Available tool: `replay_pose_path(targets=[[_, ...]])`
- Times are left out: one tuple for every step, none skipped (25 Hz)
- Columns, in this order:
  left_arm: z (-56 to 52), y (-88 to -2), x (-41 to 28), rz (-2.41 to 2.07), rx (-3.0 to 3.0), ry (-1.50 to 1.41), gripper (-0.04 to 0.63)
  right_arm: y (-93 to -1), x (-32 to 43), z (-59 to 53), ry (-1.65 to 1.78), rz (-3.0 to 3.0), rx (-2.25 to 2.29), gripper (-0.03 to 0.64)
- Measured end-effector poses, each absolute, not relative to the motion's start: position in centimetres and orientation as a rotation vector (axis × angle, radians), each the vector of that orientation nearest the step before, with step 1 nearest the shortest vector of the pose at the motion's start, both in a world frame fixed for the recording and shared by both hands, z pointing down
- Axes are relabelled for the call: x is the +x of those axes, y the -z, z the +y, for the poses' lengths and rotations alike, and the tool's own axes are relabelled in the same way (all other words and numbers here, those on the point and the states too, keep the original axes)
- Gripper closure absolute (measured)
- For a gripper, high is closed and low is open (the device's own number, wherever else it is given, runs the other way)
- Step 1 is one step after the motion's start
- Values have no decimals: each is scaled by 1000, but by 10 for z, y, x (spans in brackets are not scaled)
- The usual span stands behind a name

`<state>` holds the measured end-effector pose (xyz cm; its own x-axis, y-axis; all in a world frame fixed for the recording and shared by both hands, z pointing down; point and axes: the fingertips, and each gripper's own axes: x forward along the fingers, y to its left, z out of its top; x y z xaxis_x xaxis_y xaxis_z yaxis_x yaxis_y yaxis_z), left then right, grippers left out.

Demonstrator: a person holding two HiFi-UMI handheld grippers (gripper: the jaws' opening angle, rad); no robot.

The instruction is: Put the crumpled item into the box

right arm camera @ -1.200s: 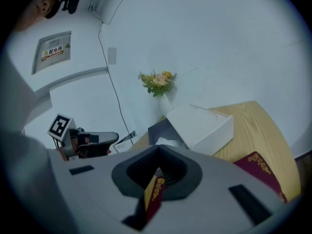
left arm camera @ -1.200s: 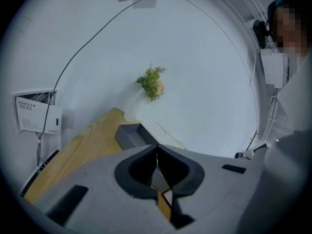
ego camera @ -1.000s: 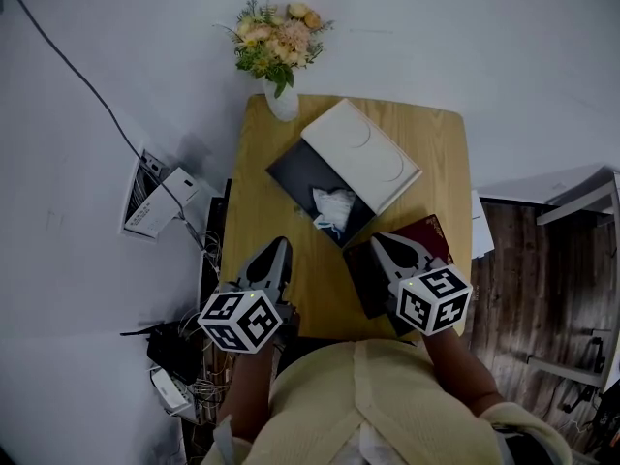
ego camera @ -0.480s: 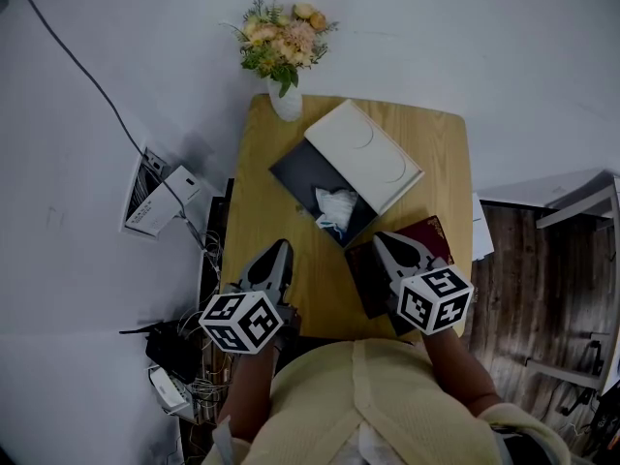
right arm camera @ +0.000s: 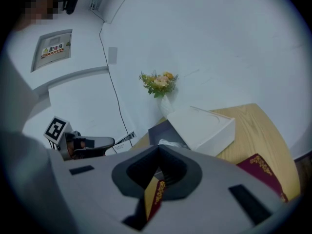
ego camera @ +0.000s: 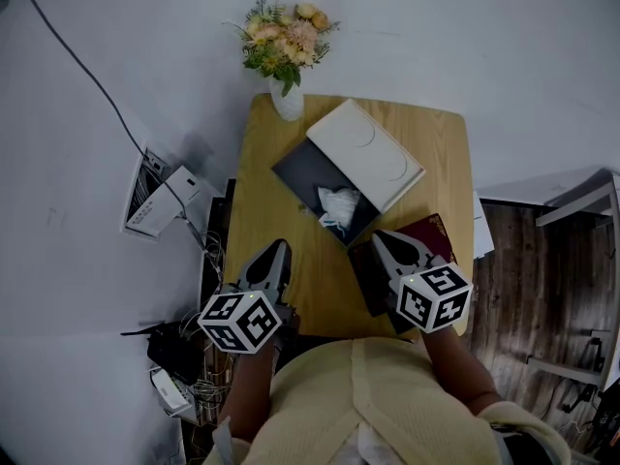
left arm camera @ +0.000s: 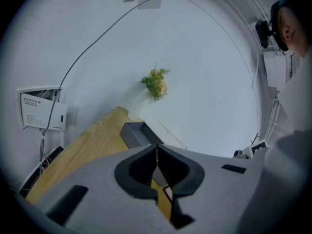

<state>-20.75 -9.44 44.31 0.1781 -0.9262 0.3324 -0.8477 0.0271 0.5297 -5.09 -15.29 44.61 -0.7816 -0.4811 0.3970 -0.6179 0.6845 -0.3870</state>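
In the head view the right gripper [ego camera: 380,238] covers part of the dark red book [ego camera: 436,232], the white lid [ego camera: 366,155] hides the far side of the box [ego camera: 298,174], and the print on the wall panel [ego camera: 150,204] is too small to read.

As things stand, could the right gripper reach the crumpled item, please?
Probably yes: the box is open, lid aside, and nothing lies between the right gripper and the crumpled item, though its jaws are shut.

Head view drifted; box [ego camera: 302,170] appears slightly further right.
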Motion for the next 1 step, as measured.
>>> replay_pose_path(targets=[[-93, -443, -208, -1673, 1820, 158, 571, -446, -51, -152, -746, -2635, 877, 588]])
